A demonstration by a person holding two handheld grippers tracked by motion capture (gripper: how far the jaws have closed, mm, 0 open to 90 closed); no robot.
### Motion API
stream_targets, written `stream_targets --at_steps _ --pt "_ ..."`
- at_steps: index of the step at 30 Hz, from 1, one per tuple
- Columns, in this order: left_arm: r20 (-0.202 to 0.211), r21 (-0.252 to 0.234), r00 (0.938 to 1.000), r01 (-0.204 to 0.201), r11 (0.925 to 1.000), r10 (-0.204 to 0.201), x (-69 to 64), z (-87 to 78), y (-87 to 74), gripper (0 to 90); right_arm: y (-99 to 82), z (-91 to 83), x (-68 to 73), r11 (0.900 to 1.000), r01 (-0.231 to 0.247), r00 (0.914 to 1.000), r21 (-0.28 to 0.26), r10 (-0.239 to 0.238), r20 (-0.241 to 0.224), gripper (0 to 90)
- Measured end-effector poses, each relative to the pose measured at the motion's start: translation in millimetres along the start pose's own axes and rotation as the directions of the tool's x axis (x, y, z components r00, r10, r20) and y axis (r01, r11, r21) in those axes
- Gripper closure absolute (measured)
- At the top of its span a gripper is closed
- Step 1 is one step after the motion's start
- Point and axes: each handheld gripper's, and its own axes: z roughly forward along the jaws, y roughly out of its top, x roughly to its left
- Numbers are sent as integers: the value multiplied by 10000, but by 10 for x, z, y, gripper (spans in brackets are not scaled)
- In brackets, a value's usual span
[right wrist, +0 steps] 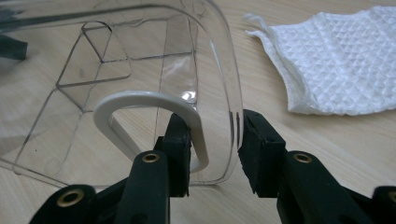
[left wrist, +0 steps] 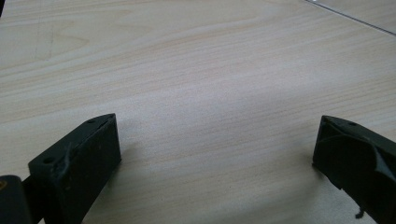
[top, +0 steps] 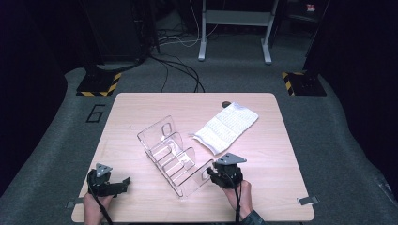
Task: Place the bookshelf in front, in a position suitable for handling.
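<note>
So there's a clear plastic rack (top: 171, 157) with several upright dividers sitting diagonally in the middle of the wooden table (top: 281, 187), and a white waffle-weave cloth (top: 227, 126) lies just beside it toward the far right. The right gripper (right wrist: 215, 140) has its jaws straddling the rack's nearest end panel, one inside the cut-out and one outside, though I can't tell if they're actually squeezing it. The left gripper (left wrist: 217, 140) is spread wide over bare wood near the front left corner, holding nothing.

Clear acrylic divider rack (top: 171, 157), upright mid-table, diagonal, beside white waffle-weave cloth (top: 226, 126)
</note>
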Motion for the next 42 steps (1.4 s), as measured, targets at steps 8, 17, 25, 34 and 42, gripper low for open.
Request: stream_targets --at_steps 8,17,25,34,42 --pt "-21 -4 10000 -17 10000 17 1 0 1 7 -69 -62 -80 9978 413 9937 518 -356 -1061 253" --pt "-1 -68 10000 -49 10000 49 0 -2 -2 15 -201 -453 -640 9997 -248 9986 41 250 -468 169" --pt "2 -64 10000 -45 10000 45 0 -2 -2 15 149 -14 -1174 9958 -891 9951 204 881 449 128" --pt "3 -59 10000 -50 10000 51 1 -2 -2 15 526 631 -1491 9891 -1133 9903 938 1047 916 114" --pt "2 -66 10000 -46 10000 46 1 -2 -2 15 623 962 -1556 9808 -1369 9844 1387 1191 1295 126"
